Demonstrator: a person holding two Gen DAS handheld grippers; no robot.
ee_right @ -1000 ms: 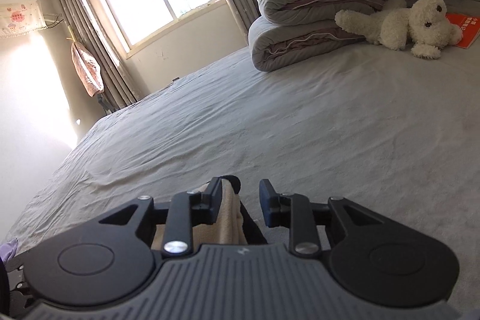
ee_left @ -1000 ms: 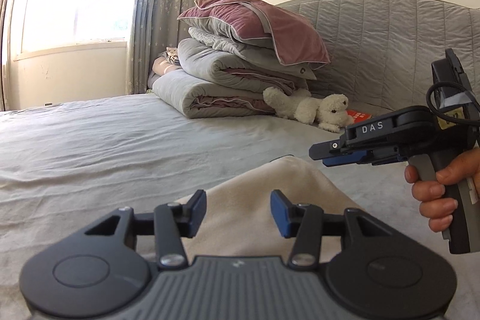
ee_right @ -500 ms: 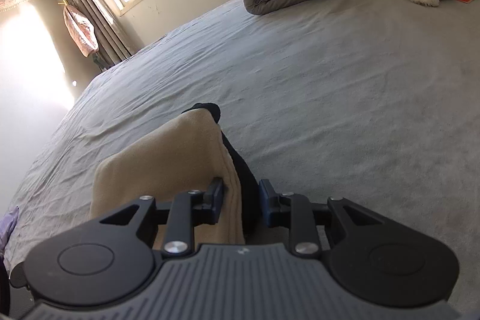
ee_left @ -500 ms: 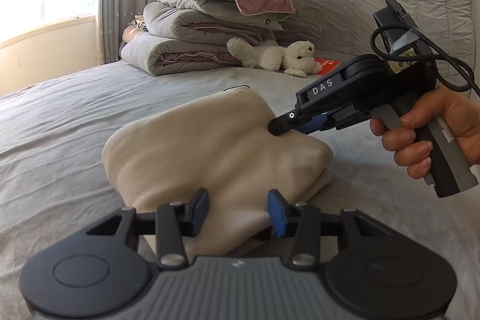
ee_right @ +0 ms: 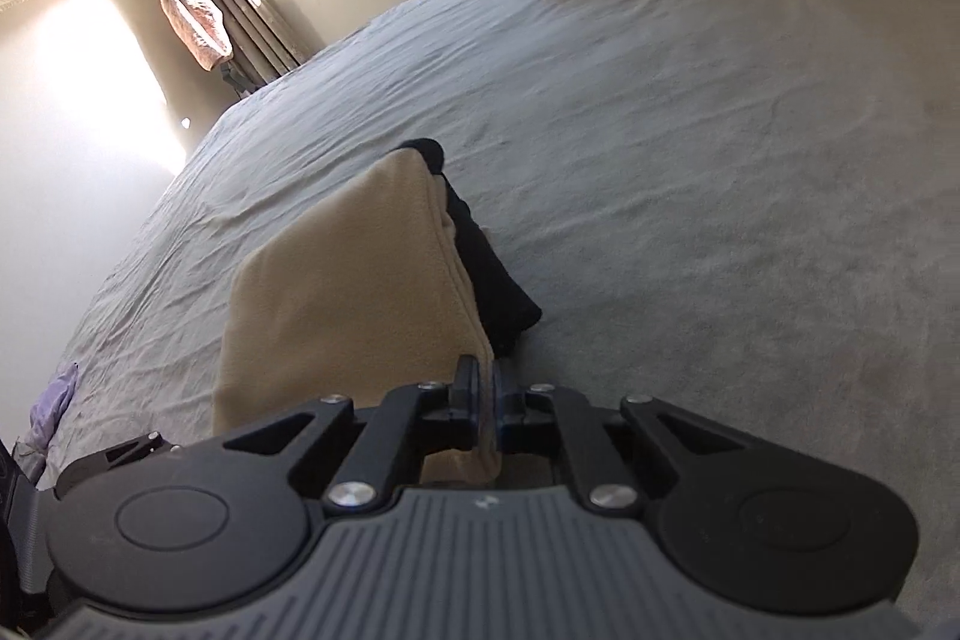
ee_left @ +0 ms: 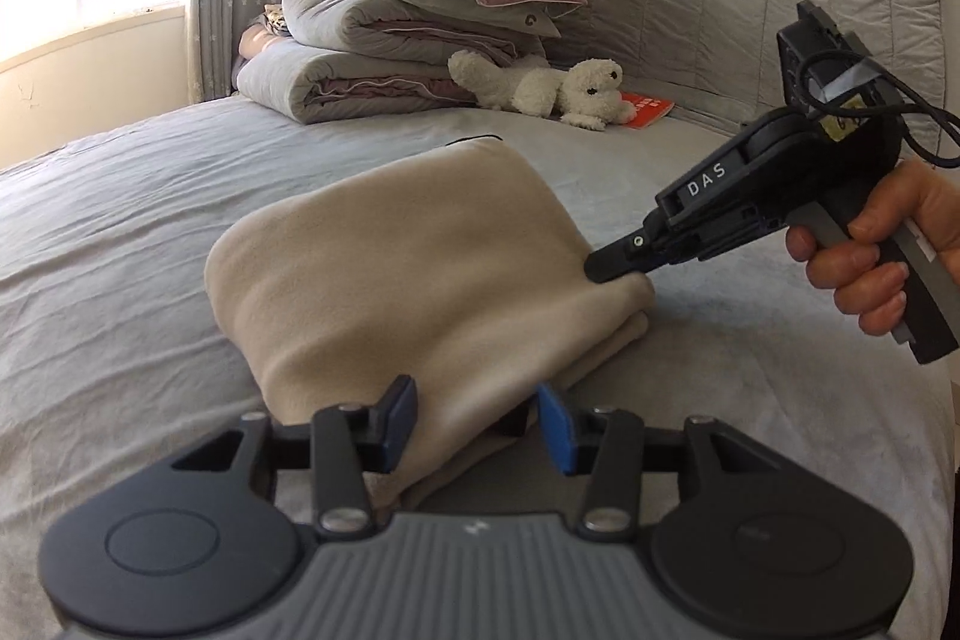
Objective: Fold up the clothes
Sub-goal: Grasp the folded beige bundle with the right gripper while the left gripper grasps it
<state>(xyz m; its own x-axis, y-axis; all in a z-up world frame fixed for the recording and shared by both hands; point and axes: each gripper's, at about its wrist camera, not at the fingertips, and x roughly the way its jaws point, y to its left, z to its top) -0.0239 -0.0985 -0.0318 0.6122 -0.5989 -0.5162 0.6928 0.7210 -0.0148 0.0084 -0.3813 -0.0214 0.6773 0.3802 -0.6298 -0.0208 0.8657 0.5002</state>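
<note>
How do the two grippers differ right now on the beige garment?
The right gripper has just closed and pinches the beige garment's edge; the left gripper stands partly open, the fabric between its jaws unpinched. The right is at the garment's right corner, the left at its near edge. Both are at the same folded garment.

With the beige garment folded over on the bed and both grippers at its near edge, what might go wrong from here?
1. The right gripper, whose jaws have just been closing, pinches only a thin edge of the beige garment; it may slip out.
2. The left gripper straddles the fold with open jaws, so a lift could sag on that side.
3. The black lining sticks out and may stay uneven.
</note>
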